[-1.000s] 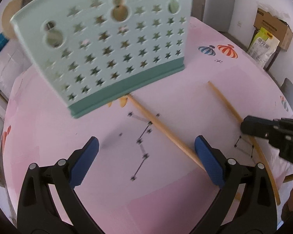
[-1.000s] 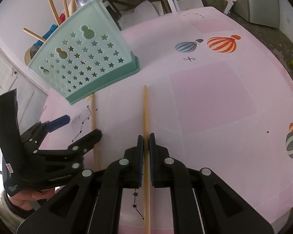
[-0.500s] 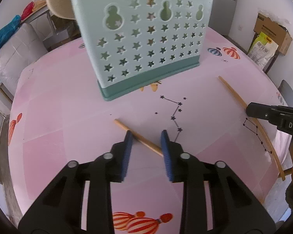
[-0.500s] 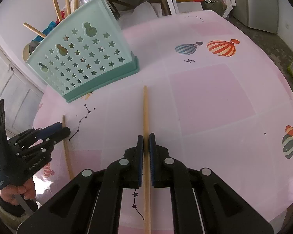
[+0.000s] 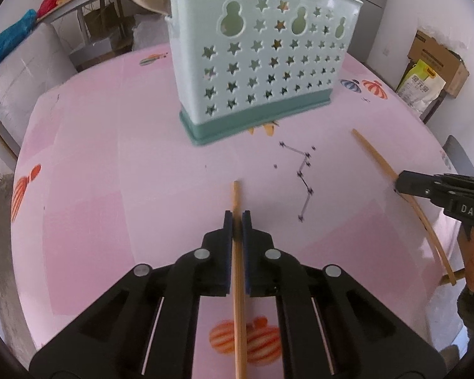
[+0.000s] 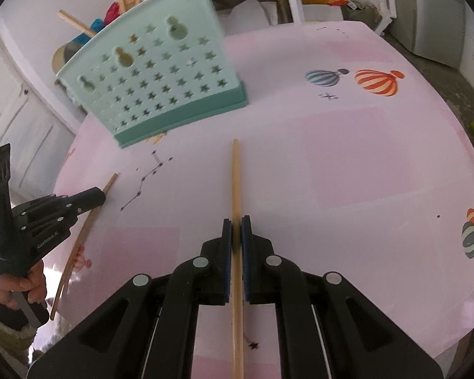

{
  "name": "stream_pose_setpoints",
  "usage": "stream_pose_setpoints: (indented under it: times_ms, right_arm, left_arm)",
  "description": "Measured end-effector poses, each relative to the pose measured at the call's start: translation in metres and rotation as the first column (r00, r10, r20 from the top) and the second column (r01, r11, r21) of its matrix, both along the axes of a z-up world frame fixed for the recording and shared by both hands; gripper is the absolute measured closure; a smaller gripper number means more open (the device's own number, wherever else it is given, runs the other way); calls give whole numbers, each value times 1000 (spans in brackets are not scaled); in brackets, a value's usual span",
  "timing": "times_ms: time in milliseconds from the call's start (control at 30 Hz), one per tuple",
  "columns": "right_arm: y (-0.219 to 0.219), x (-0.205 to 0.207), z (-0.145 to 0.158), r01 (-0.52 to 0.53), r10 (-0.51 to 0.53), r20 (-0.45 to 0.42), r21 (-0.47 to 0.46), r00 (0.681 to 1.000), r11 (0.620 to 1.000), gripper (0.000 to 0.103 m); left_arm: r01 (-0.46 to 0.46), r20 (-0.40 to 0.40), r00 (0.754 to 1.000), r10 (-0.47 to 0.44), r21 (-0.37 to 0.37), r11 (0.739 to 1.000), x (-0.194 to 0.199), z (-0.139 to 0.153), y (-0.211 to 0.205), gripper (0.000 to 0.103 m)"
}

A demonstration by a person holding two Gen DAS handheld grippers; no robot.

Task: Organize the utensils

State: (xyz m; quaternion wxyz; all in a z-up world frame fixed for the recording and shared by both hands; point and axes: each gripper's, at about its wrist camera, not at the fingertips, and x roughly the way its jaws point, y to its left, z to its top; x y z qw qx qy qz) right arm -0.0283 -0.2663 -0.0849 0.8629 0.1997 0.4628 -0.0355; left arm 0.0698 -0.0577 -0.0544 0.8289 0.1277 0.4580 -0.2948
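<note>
A mint-green utensil holder (image 5: 256, 66) with star holes stands on the pink table; it also shows in the right wrist view (image 6: 161, 85), with several wooden sticks rising from its top. My left gripper (image 5: 236, 221) is shut on a wooden chopstick (image 5: 236, 199) that points toward the holder. My right gripper (image 6: 236, 225) is shut on a second wooden chopstick (image 6: 236, 177). Each gripper shows from the side in the other view: the right gripper (image 5: 401, 186) on its chopstick (image 5: 376, 158), the left gripper (image 6: 99, 197) on its chopstick (image 6: 110, 181).
The round table (image 6: 363, 164) has a pink cloth with balloon prints (image 6: 376, 82). A cardboard box and bags (image 5: 433, 72) stand at the far right wall. A sofa (image 5: 12, 72) and a shelf lie beyond the table's left edge.
My left gripper has swung round, lined up with its chopstick and closed on it. My right gripper stays shut on its chopstick and has hardly moved.
</note>
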Motion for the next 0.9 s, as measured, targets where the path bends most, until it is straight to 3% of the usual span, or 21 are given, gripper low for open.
stream_pose_setpoints:
  times_ms: [233, 400, 700, 900]
  right_arm:
    - [5, 6, 3, -76, 77, -36, 24, 996, 997, 95]
    - [6, 13, 5, -102, 103, -45, 27, 994, 994, 86]
    - [21, 28, 9, -160, 155, -75, -63, 985, 985, 84]
    - [32, 41, 10, -179, 166, -98, -132, 981, 975, 84]
  left_arm:
    - [-5, -21, 1000, 5, 22, 1000, -4, 1, 1, 94]
    - [-4, -47, 999, 6, 46, 999, -5, 3, 1, 88]
    - [34, -28, 999, -31, 110, 993, -12, 2, -1, 87]
    - [44, -20, 999, -42, 110, 993, -9, 2, -3, 89]
